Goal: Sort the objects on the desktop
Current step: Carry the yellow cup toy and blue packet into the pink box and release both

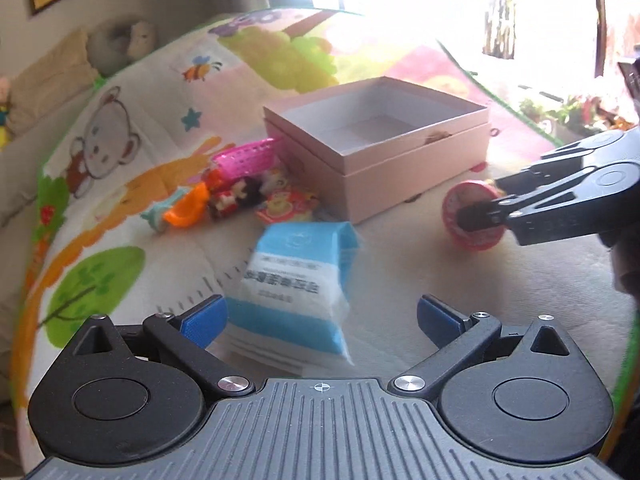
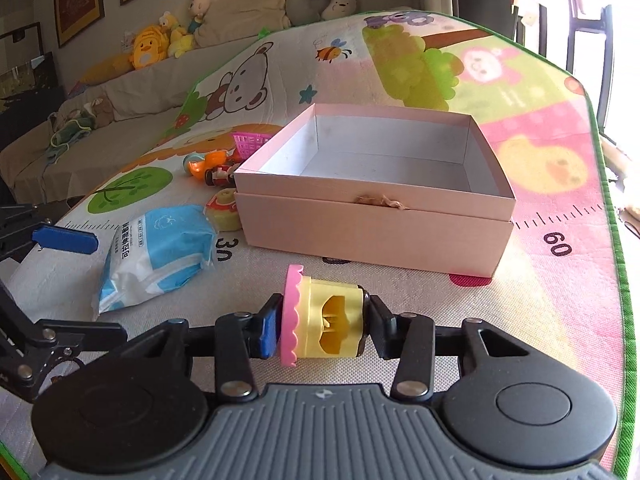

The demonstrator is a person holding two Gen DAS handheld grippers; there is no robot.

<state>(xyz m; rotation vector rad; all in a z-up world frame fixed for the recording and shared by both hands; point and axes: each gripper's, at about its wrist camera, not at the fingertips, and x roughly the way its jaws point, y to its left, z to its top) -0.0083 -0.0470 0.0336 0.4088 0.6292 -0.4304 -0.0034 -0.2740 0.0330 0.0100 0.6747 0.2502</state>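
Two grippers share the play mat (image 2: 560,280); the right gripper (image 2: 320,326) has its jaws drawn in on a small yellow toy with a pink scalloped rim (image 2: 324,322), one blue pad pressed to the pink end and the black finger against the other end — the toy lies on its side between them, and whether it touches the mat beneath cannot be told. From the left wrist view the same toy (image 1: 474,216) shows only its round pink face, partly covered by a fingertip of the right gripper (image 1: 486,212); its printed pattern is too blurred to read.

The left gripper (image 1: 322,316) stands wide open and holds nothing; its blue pads flank the near end of a blue-and-white tissue pack (image 1: 296,280) without clearly touching it, and the pack's lower edge is hidden behind the gripper body. The print on the pack is not legible.

Beyond the pack sits an open pink box (image 1: 400,168), its interior white and bare as far as can be seen; a bit of brown twine shows at its front edge in the right wrist view. Left of the box lies a cluster of small toys (image 1: 232,196) — a pink basket (image 1: 248,154), an orange piece, a red-and-black figure; they overlap and are hard to tell apart.

Farthest off, the window glare washes out the mat's far edge in the left view; a sofa with plush toys (image 2: 152,46) lines the wall.
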